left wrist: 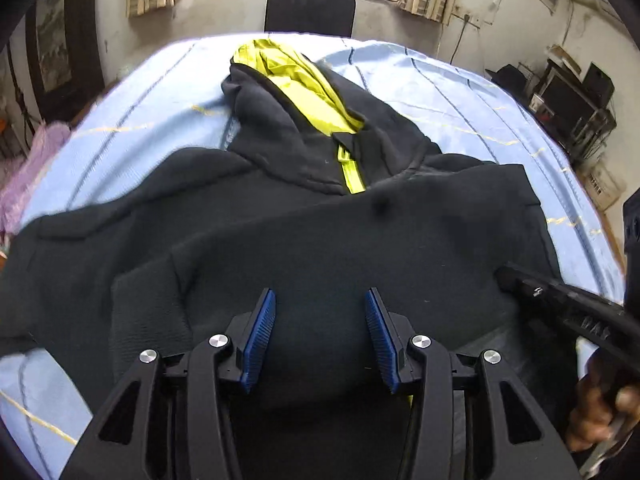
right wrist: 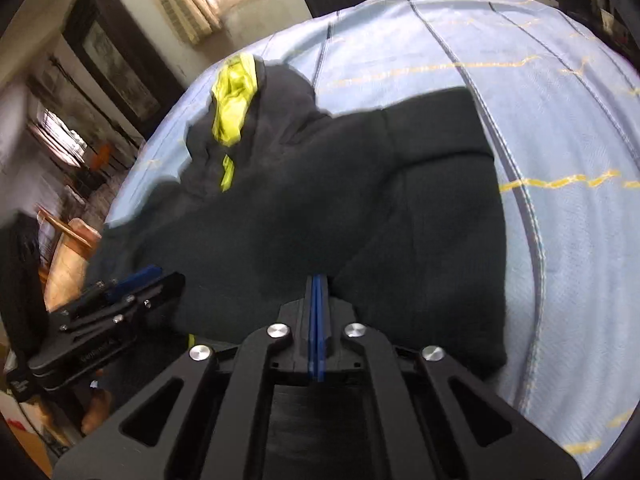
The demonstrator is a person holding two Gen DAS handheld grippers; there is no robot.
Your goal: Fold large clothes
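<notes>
A dark navy hoodie [left wrist: 320, 240] with a lime-yellow hood lining [left wrist: 304, 84] lies spread on a light blue sheet [left wrist: 440, 80], hood toward the far side. Its near part is doubled over toward the hood. My left gripper [left wrist: 320, 300] hovers over the folded fabric with its blue pads apart and nothing pinched between them. In the right wrist view the hoodie [right wrist: 320, 200] fills the middle. There my right gripper [right wrist: 319, 280] has its pads pressed together on a ridge of the dark fabric. The left gripper [right wrist: 140, 276] shows at the left edge of the garment.
A black chair back [left wrist: 310, 10] stands beyond the far edge under a bright window. A purple cloth [left wrist: 28, 172] lies at the left. Shelves with electronics [left wrist: 572, 100] stand at the right. A hand [left wrist: 600, 412] holds the right gripper [left wrist: 504, 276]. The sheet [right wrist: 540, 120] stretches right.
</notes>
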